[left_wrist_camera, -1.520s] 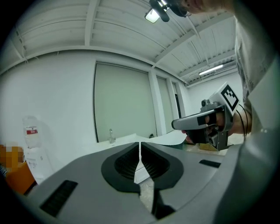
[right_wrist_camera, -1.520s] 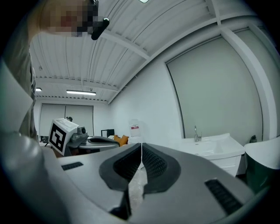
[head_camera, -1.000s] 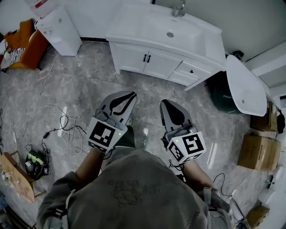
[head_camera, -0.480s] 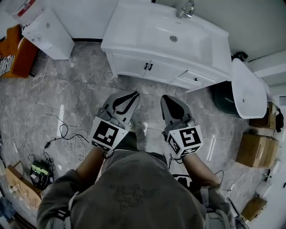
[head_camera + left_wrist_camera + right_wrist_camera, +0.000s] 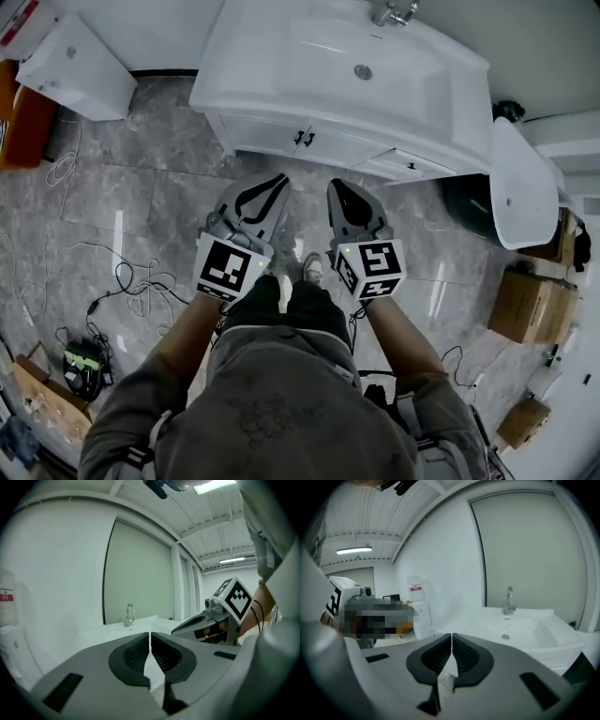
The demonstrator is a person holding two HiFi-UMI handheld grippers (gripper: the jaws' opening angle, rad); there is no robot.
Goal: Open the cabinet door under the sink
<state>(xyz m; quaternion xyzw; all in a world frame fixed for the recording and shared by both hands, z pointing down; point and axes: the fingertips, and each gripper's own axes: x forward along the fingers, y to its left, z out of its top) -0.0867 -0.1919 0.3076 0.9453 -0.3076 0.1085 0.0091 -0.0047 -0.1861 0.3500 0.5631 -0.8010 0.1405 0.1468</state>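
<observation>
Under the sink [image 5: 267, 66], the doors [image 5: 272, 137] are closed but nearer than a second ago: the person has stepped in. Left gripper [image 5: 270, 184] and right gripper [image 5: 339, 187] have their jaws pressed together and empty, short of the handles [image 5: 303, 138].

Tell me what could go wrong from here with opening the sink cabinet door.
1. The left gripper and right gripper are both shut; one must open before gripping anything.
2. The two door handles sit close together, so the jaws may catch both.
3. Loose cables lie to the left; a step there could snag them.
</observation>
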